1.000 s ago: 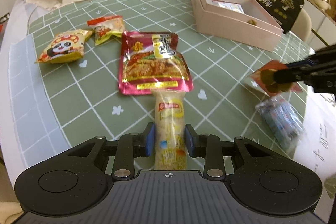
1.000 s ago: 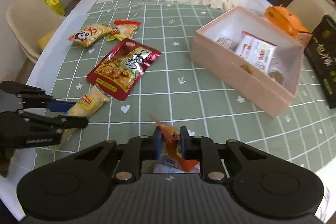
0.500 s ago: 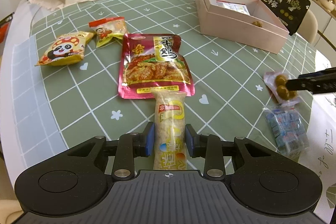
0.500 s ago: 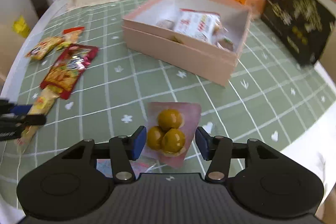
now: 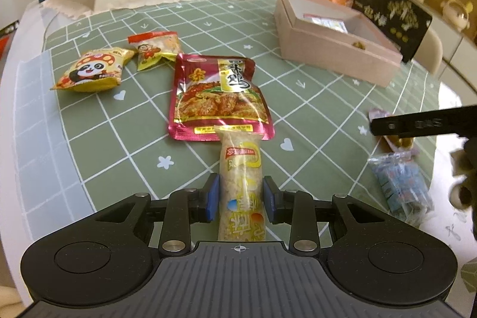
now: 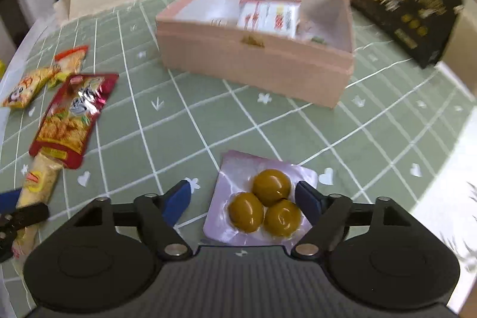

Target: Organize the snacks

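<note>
The long yellow snack stick (image 5: 241, 184) is being bracketed by the left gripper (image 5: 241, 197), its blue pads set on either side of the wrapper. Whether the pads are truly being pressed against the plastic or merely resting beside it cannot be told, as the gap at each edge is too fine to read. The stick is lying on the green checked tablecloth (image 5: 98, 136), its far end overlapping the lower edge of the red foil pouch (image 5: 217, 97).

The right gripper (image 6: 243, 200) is being held with its fingers spread wide around the pink packet of three olive-coloured balls (image 6: 262, 204), which is lying flat on the cloth, clamped by nothing. The pink box (image 6: 256, 58) is standing open farther back, with at least one white and red packet already inside.

The step in hand is judged to be the gathering of both snacks for the box. It is being done well if each packet is being pinched across its narrow width, near the middle, so that neither end droops when lifted. The pink packet is probably best caught by its flat film edge, since the round balls may slip from the pads. The stick should be drawn back from the pouch before lifting, so that the pouch is not being dragged along.
</note>
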The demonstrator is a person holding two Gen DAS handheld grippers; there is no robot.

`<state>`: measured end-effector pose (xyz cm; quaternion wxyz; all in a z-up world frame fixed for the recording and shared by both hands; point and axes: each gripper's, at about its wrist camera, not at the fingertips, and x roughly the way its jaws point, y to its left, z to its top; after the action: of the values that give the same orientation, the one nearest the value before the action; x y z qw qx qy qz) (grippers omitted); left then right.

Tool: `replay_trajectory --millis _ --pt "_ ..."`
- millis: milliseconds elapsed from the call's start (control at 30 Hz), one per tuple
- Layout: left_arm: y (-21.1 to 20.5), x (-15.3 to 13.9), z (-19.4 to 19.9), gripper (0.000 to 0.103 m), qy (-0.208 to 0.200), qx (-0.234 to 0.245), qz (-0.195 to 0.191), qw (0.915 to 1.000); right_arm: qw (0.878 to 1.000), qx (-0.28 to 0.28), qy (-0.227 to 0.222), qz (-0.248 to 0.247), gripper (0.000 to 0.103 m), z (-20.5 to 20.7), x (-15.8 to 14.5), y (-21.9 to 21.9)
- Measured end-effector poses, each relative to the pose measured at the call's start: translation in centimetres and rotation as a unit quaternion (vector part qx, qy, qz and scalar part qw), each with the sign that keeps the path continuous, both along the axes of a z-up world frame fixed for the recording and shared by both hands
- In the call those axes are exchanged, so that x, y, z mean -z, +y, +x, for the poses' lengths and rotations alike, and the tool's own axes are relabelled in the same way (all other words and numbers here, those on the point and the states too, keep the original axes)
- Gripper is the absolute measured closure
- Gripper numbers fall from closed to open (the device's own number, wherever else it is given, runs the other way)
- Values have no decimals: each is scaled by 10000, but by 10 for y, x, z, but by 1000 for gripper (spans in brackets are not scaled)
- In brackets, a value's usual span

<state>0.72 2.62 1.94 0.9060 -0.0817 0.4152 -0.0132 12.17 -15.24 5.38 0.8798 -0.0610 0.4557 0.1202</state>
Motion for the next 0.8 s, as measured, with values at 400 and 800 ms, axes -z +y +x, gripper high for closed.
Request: replay_trajectory --millis 400,800 --pt "-21 0 -48 69 -292 -438 -1002 9936 9957 -538 -99 748 26 -139 -36 -17" --pt "-62 -6 -91 75 -840 -429 80 9955 9955 -655 -611 -309 26 -202 -21 -122"
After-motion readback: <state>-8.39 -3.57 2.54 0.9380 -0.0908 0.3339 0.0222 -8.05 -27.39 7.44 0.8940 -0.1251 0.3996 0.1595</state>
